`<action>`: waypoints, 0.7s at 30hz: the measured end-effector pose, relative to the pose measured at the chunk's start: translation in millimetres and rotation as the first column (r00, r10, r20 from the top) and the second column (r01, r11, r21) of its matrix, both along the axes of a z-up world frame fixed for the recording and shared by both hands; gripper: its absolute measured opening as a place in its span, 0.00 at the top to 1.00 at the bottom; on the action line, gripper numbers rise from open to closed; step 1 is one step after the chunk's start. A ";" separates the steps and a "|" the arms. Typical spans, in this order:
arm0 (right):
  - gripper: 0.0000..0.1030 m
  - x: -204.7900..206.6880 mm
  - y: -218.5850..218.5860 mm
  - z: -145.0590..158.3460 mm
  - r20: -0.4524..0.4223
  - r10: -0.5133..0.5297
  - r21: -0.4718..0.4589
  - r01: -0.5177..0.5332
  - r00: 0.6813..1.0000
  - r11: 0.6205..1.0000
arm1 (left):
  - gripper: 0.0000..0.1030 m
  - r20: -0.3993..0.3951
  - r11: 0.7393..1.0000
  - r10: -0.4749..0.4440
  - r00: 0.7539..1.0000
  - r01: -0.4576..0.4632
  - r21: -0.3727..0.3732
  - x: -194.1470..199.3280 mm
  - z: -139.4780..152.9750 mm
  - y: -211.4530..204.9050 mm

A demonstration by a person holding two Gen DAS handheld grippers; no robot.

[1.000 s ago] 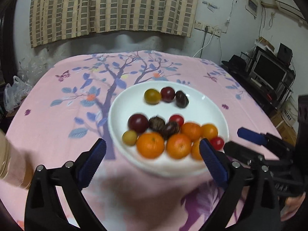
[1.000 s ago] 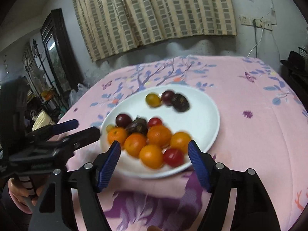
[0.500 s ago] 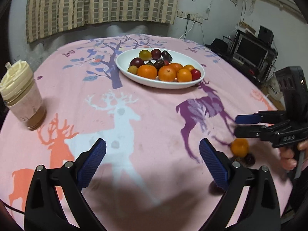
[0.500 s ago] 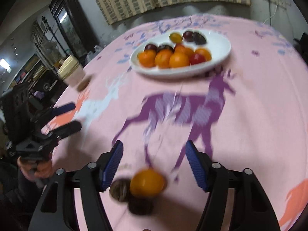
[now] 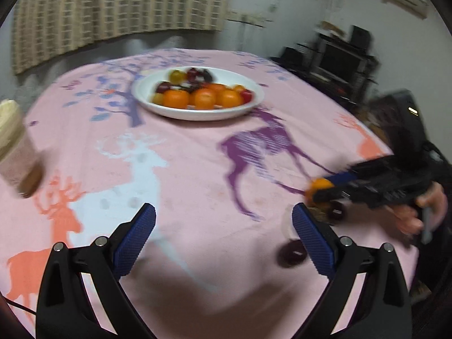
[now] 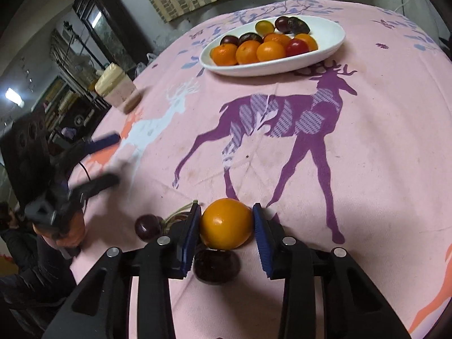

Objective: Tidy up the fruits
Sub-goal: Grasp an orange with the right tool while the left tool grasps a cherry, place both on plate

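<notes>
My right gripper (image 6: 227,223) is shut on an orange (image 6: 226,224) low over the near edge of the pink tablecloth; it also shows in the left wrist view (image 5: 325,189). A dark plum (image 6: 216,265) lies just under the orange and another dark fruit (image 6: 148,227) lies to its left. My left gripper (image 5: 223,240) is open and empty above the cloth, with a dark plum (image 5: 292,254) by its right finger. A white plate (image 6: 330,32) far back holds several oranges, plums and tomatoes; it shows in the left wrist view too (image 5: 144,90).
A lidded cream cup (image 6: 115,87) stands at the table's left side, also in the left wrist view (image 5: 14,152). A TV stand (image 5: 341,62) and shelves stand beyond the table on the right. A dark cabinet (image 6: 104,28) stands on the left.
My right gripper has closed on the orange near the table's front edge. My left gripper has swung a little, bringing the plate and the right gripper closer in view.
</notes>
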State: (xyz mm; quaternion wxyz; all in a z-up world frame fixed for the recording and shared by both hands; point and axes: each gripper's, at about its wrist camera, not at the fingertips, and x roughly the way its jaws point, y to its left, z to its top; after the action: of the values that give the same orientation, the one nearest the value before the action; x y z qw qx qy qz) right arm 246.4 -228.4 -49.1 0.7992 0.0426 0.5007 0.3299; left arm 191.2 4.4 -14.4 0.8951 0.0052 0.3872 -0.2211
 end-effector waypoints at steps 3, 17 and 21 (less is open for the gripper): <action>0.64 0.9 -8.4 6.7 0.030 -0.027 0.037 0.026 0.999 0.999 | 0.22 0.010 0.988 -0.155 0.988 0.154 0.014 -15.4 0.9 -21.0; 0.63 5.8 -14.5 7.5 0.040 -0.065 0.036 0.063 0.997 0.997 | 0.53 -0.067 0.948 -0.278 0.958 0.285 0.139 -30.0 -22.6 -53.7; 0.63 5.1 -14.3 9.0 0.047 -0.065 0.034 0.063 0.997 0.997 | 0.63 -0.093 0.949 -0.272 0.958 0.283 0.141 -25.9 -27.7 -54.2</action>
State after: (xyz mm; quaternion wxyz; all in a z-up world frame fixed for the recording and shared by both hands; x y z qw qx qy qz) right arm 251.4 -242.7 -40.1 0.8205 0.0637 0.4740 0.3132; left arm 165.3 -49.8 -42.1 0.8374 0.1200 0.4308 -0.3144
